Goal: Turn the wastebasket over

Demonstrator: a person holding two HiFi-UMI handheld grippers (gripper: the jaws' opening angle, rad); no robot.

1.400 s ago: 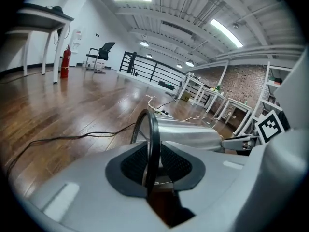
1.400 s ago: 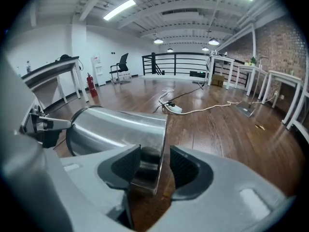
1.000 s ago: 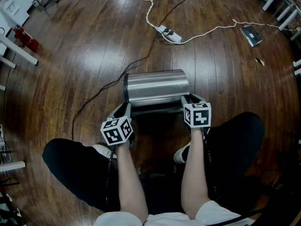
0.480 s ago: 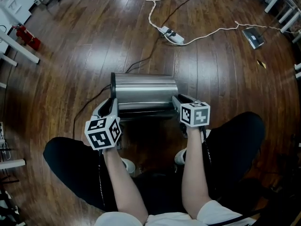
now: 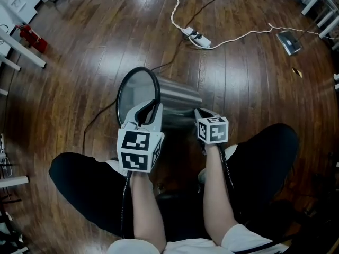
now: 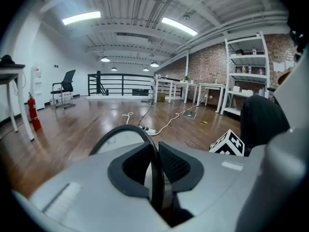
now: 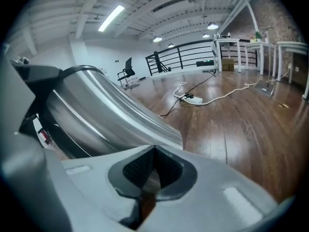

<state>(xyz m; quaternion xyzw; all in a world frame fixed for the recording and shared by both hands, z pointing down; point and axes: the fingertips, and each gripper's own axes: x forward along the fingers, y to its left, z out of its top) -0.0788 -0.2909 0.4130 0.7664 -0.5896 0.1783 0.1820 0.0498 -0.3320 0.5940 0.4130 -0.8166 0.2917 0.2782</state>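
Left gripper (image 5: 146,111) is clamped on the bin's black rim (image 5: 139,67). In the left gripper view the thin hoop runs down between the two ribbed black pads, which press on it from either side. Right gripper (image 5: 200,113) has its jaws brought together with nothing between them. Its tips are just beside the bin's low end, and I cannot tell whether they touch it.

The bin (image 5: 177,102) is a smooth, brushed-steel cylinder with a round open mouth ringed in black. It sits tilted on the floor (image 5: 79,52) between the two grippers, close in front of the person's legs (image 5: 85,189). The mouth end is raised at the left and the body slopes down to the right. Its polished side mirrors the room in streaks.

Both bare forearms reach forward side by side. The left gripper is held higher, and both point forward and down.

The floor is dark, glossy wood planks. Well beyond the bin lies a white power strip (image 5: 197,36) with a pale cord (image 5: 238,36) trailing right.
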